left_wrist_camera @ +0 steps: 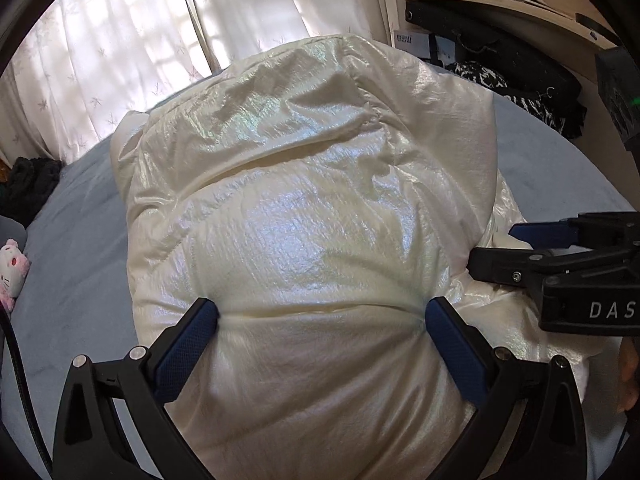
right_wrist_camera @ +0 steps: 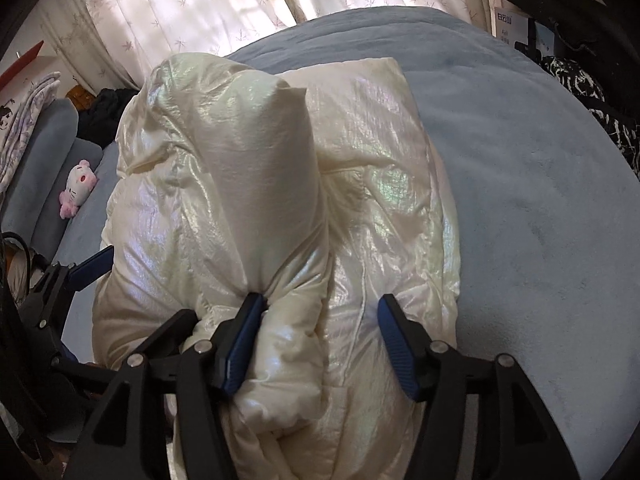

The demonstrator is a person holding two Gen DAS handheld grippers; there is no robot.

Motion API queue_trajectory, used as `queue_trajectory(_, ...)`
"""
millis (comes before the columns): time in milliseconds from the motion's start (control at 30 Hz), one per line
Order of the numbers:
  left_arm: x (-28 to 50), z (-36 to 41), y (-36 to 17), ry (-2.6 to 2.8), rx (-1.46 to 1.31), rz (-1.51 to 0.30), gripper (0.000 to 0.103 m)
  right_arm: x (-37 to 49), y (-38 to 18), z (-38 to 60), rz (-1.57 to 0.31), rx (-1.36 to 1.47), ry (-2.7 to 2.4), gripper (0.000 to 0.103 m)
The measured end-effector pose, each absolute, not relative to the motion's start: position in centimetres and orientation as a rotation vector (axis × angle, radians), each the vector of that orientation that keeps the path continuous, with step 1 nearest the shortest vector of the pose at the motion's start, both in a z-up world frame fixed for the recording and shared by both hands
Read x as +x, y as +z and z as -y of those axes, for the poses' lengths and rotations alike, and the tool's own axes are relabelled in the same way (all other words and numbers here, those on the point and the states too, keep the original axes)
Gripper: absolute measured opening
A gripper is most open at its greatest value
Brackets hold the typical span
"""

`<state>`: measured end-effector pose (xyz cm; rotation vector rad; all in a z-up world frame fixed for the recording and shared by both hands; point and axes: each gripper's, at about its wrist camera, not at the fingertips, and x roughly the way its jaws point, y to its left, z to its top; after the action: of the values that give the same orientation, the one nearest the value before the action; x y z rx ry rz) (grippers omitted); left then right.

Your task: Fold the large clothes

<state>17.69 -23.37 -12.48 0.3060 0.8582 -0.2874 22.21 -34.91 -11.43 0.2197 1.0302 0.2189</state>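
A bulky, shiny cream-white puffer jacket lies bundled on the blue-grey bed, and everything else sits around it. The left gripper grips the near end of the jacket: its blue-padded fingers stand wide apart yet press into both sides of a thick padded fold, which bulges and creases between them. Beside the jacket's right edge, the right gripper comes in over a padded roll, perhaps a sleeve. Its fingers are partly apart; the left pad lies against the roll, while the other stands free above the fabric, so nothing is clamped. Beyond the jacket's far end hang pale star-patterned curtains. To the jacket's left, at the bed's edge, lies a small pink-and-white plush toy, with dark clothing further back. To the jacket's right, a black-and-white patterned garment lies under a wooden shelf.
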Motion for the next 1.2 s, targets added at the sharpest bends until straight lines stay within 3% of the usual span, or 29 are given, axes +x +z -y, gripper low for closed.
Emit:
queue_trajectory(100, 18.7, 22.9, -11.5, -0.322, 0.285, -0.918, 0.102, 22.7, -10.4, 34.5, -1.035, 0.13, 0.172, 0.085)
queue_trajectory(133, 18.9, 22.5, -11.1, -0.333, 0.275, -0.94, 0.102, 22.8, -10.2, 34.5, -1.038, 0.091, 0.139, 0.099)
queue_trajectory(167, 19.0, 22.2, -10.8, -0.339, 0.266, -0.958, 0.102, 23.1, -10.0, 34.5, -1.042, 0.061, 0.107, 0.103)
queue_trajectory(533, 21.4, 13.1, -11.0, -0.44, -0.144, -1.227, 0.102, 27.5, -12.2, 38.1, -1.264, 0.35, 0.255, 0.103)
queue_trajectory(733, 21.8, 11.2, -12.7, -0.498, -0.217, -1.25, 0.103, 28.6, -14.9, 40.1, -1.372, 0.574, 0.345, 0.103)
queue_trajectory(1200, 20.8, 10.9, -10.7, -0.478, -0.22, -1.24, 0.102, 26.5, -16.2, 40.8, -1.318, 0.624, 0.394, 0.103)
